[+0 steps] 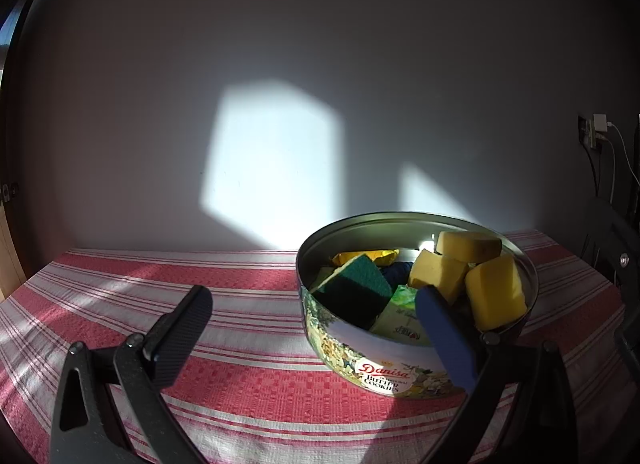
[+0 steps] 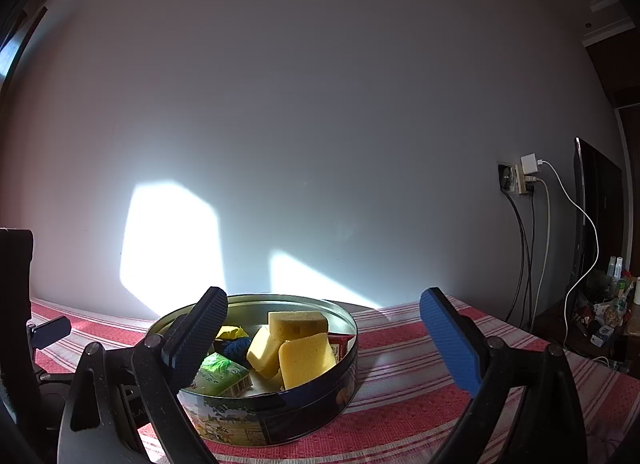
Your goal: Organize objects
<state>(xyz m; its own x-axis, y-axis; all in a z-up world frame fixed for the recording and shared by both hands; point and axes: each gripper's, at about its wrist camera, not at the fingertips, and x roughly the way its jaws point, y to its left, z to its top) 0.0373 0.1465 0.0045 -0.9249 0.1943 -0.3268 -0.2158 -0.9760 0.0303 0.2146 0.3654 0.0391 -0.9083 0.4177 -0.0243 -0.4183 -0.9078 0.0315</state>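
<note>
Cookie tin (image 2: 280, 420) on striped tablecloth (image 1: 240, 384) | contents: 3 yellow sponges (image 2: 306, 358), green scourer (image 1: 352, 288), green packet (image 2: 222, 374) | left gripper (image 1: 316, 328) spread wide, empty | right gripper (image 2: 324, 340) spread wide, empty | progress: nothing visible outside tin; apparently near complete.

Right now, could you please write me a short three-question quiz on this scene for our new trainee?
1. True or false: the cookie tin has its lid on.
2. How many yellow sponges lie in it?
3. The left gripper is: A) shut on a sponge, B) open and holding nothing.

Key: 1 false; 2 three; 3 B. The right gripper is open too.
</note>
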